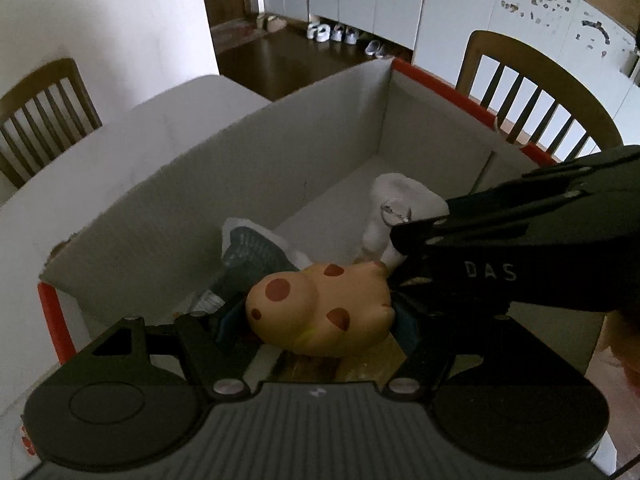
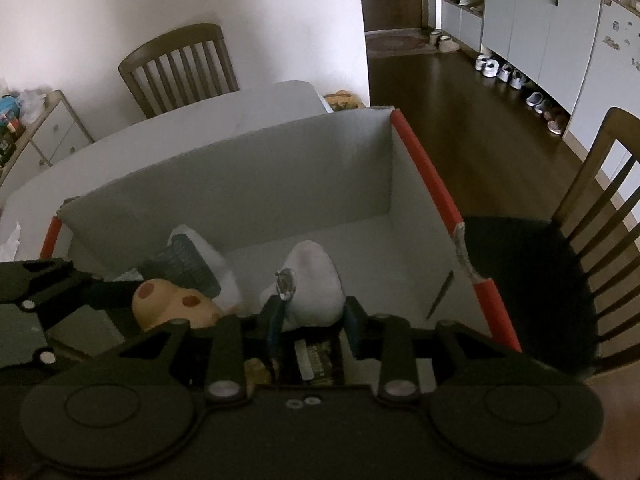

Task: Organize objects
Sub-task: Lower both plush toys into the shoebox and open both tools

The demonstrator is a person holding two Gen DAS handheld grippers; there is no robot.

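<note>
Dim dining room: over the box (image 2: 224, 184) the left hand-held gripper (image 1: 316, 320) is clamping the spotted toy (image 1: 320, 312); the right hand-held gripper (image 2: 310, 320), at three o'clock, is loosely straddling the white plush (image 2: 316, 280), risking snagging its keyring (image 2: 285, 280).

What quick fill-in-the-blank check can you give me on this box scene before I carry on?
1. The left gripper's fingers flank the spotted toy over a box whose edges are coloured ___.
2. The white plush between the right gripper's fingers carries a metal ___.
3. Below the cabinets, a row of ___ stands on the floor.

Missing words: red; ring; shoes
</note>
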